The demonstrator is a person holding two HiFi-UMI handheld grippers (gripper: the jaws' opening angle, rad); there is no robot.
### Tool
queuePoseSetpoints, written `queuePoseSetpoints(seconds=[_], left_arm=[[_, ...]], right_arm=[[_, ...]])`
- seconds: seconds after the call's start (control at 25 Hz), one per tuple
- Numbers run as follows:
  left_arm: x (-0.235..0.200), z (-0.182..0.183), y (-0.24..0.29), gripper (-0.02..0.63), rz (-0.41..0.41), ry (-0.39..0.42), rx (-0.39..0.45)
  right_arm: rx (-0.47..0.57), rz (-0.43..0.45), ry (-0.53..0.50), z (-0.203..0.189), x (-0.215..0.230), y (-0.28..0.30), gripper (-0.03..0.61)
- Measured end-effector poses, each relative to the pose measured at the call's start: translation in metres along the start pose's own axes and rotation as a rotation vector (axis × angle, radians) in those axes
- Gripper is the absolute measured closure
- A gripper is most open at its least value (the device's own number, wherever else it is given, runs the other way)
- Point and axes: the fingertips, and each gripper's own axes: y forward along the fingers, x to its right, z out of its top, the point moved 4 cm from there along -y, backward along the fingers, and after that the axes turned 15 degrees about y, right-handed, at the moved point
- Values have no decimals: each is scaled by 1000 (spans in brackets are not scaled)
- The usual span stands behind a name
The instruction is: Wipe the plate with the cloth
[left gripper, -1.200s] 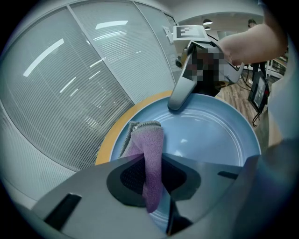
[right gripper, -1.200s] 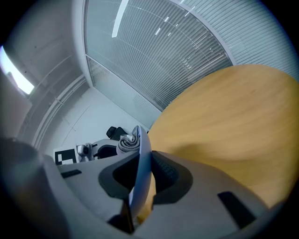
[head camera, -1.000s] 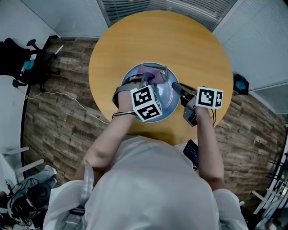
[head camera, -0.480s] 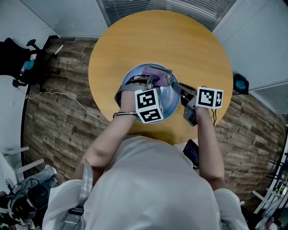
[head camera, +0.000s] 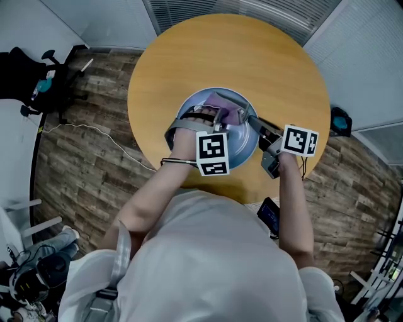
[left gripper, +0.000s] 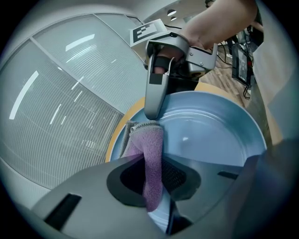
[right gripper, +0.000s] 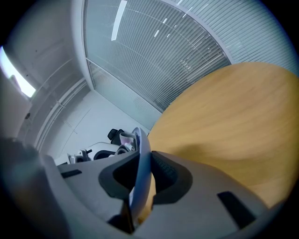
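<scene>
One plate (left gripper: 210,133) | cloth (left gripper: 152,149) inside it | left fingers (left gripper: 84,191) grip cloth | right fingers (right gripper: 201,196) clamp plate rim

Round table (head camera: 233,56) with tan wood-grain top, centred in the head view. Set on a floor (head camera: 82,170) of grey-brown wood planks. Slatted blinds (head camera: 214,9) beyond the far edge of the table; plain pale wall panels (head camera: 94,22) to either side. Black office chair (head camera: 25,82) at the left edge of the view. Thin white cable (head camera: 94,130) lying loose across the planks near the chair. Strip-light reflections (left gripper: 77,44) on the glazing in the left gripper view.
</scene>
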Motion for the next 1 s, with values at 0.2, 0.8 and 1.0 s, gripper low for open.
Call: queuePoseSetpoints(seconds=[0.2, 0.8, 1.0], left_arm=[[3, -11, -2, 545, -5, -19, -21], [10, -50, 1, 545, -21, -262, -35], [9, -52, -2, 544, -46, -383, 11]], right_arm=[[19, -5, 4, 2, 0, -3, 508], [96, -3, -25, 11, -2, -12, 502], [104, -17, -3, 11, 1, -14, 502]])
